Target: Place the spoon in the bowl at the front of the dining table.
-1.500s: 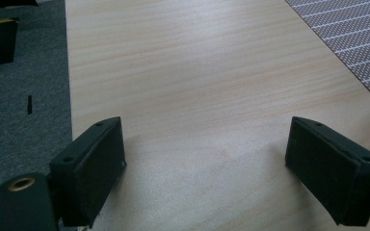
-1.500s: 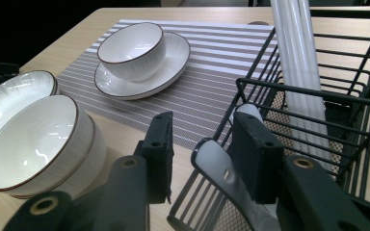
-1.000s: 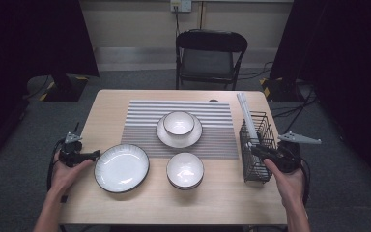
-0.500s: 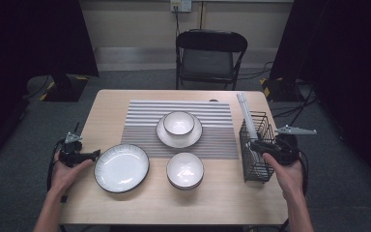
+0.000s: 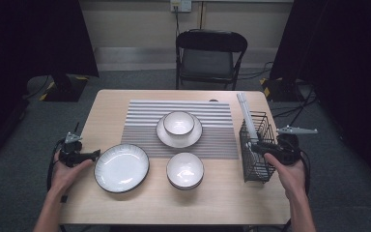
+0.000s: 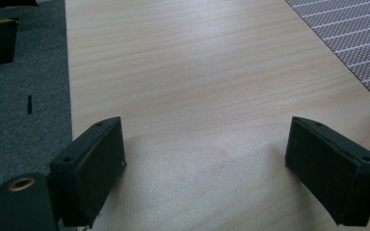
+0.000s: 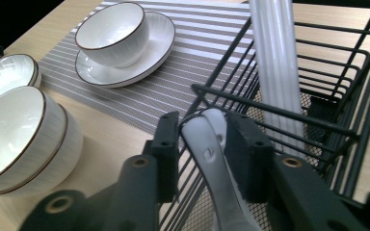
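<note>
While the white spoon (image 7: pixel 211 159) sits at the near rim of the black wire basket (image 7: pixel 318 120), the right gripper (image 7: pixel 203 126) has a jaw on each side of its handle. Those jaws have just been opening a little. One jaw looks like it touches the spoon, and a thin gap shows by the other, so I cannot tell if they pinch it. The spoon leans down into the basket. Just behind it, some long white sticks (image 7: pixel 274 62) stand in the basket and lean toward the far side.

From the high view, the basket (image 5: pixel 265 145) stands on the right side of the wooden table (image 5: pixel 222 203). The right gripper (image 5: pixel 260 147) reaches into it from the right, with a hand (image 5: pixel 290 171) behind it.

Near the basket lies a grey striped mat (image 5: pixel 140 125). A small bowl (image 5: pixel 178 122) sits on a saucer (image 5: pixel 166 137) on the mat. Closer to the person are two white bowls (image 5: pixel 185 169) stacked together, just off the mat. To their left is a big white plate (image 5: pixel 121 167) with a dark rim.

Beside that plate, at the left edge of the table, the left gripper (image 5: pixel 94 153) rests in the other hand (image 5: pixel 67 171). Its jaws are spread wide over bare wood, with nothing between them. A black chair (image 5: pixel 210 58) stands behind the table.
</note>
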Demonstrator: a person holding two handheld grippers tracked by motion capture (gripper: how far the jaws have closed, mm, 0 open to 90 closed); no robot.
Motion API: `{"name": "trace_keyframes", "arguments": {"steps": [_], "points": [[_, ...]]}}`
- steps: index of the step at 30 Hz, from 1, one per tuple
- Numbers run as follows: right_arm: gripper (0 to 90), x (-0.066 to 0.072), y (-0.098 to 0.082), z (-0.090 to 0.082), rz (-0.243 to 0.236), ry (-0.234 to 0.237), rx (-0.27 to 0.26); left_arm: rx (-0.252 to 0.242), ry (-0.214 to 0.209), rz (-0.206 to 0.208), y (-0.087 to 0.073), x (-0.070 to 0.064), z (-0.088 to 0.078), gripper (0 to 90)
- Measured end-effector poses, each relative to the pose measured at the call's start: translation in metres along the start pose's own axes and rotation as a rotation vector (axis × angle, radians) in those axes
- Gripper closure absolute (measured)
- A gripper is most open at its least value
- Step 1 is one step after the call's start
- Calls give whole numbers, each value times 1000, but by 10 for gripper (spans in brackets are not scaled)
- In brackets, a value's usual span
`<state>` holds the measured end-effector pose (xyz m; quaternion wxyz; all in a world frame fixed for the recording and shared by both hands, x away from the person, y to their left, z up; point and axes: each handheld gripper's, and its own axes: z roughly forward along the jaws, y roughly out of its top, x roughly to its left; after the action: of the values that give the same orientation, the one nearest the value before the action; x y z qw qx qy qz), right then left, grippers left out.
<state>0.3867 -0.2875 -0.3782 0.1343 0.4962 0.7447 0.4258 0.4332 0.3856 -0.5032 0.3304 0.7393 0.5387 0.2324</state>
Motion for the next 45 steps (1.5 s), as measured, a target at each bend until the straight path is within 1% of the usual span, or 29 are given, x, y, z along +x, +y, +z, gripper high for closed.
{"name": "trace_keyframes", "arguments": {"steps": [1, 2, 3, 7, 8, 12, 16, 17, 18, 19, 20, 21, 23, 24, 26, 33, 34, 35, 39, 40, 42, 43, 44, 45], "points": [[683, -1, 1, 1, 0, -2, -1, 0, 0, 0, 0, 0, 0, 132], [703, -3, 2, 2, 4, 10, -7, 0, 0, 0, 0, 0, 0, 132], [718, -5, 3, 3, 4, 7, -11, 0, 0, 0, 0, 0, 0, 132], [719, -8, 5, 6, -4, -1, 16, 0, 0, 0, 0, 0, 0, 132], [721, -8, 6, 9, -10, -11, 30, 0, 0, 0, 0, 0, 0, 132], [724, -9, 6, 10, -17, -21, 38, 0, 0, 0, 0, 0, 0, 133], [706, -7, 6, 11, -35, -33, 44, 0, 0, 0, 0, 0, 0, 132], [694, -5, 6, 12, -47, -48, 51, 0, 0, 0, 0, 0, 0, 132], [694, -5, 6, 12, -47, -48, 51, 0, 0, 0, 0, 0, 0, 132], [696, -3, 7, 14, -61, -68, 65, 0, 0, 0, 0, 0, 0, 132], [696, -3, 7, 14, -61, -68, 65, 0, 0, 0, 0, 0, 0, 132], [699, -1, 7, 14, -63, -81, 71, 0, 0, 0, 0, 0, 0, 132], [699, -1, 7, 14, -62, -81, 70, 0, 0, 0, 0, 0, 0, 132], [695, -1, 8, 15, -65, -102, 79, 0, 0, 0, 0, 0, 0, 132], [696, -1, 8, 15, -64, -111, 84, 0, 0, 0, 0, 0, 0, 132], [699, 2, 9, 16, -74, -126, 91, 0, 0, 0, 0, 0, 0, 132], [706, 2, 9, 17, -73, -135, 93, 0, 0, 0, 0, 0, 0, 132], [724, 3, 9, 17, -68, -154, 100, 0, 0, 0, 0, 0, 0, 132], [736, 3, 9, 17, -71, -169, 104, 0, 0, 0, 0, 0, 0, 132], [747, 3, 9, 18, -77, -187, 103, 0, 0, 0, 0, 0, 0, 132], [750, 3, 9, 18, -78, -187, 105, 0, 0, 0, 0, 0, 0, 133], [790, 3, 9, 18, -86, -192, 108, 0, 0, 0, 0, 0, 0, 132], [790, 3, 9, 18, -86, -192, 108, 0, 0, 0, 0, 0, 0, 132], [853, 1, 10, 16, -77, -182, 104, 0, 0, 0, 0, 0, 0, 132]]}}
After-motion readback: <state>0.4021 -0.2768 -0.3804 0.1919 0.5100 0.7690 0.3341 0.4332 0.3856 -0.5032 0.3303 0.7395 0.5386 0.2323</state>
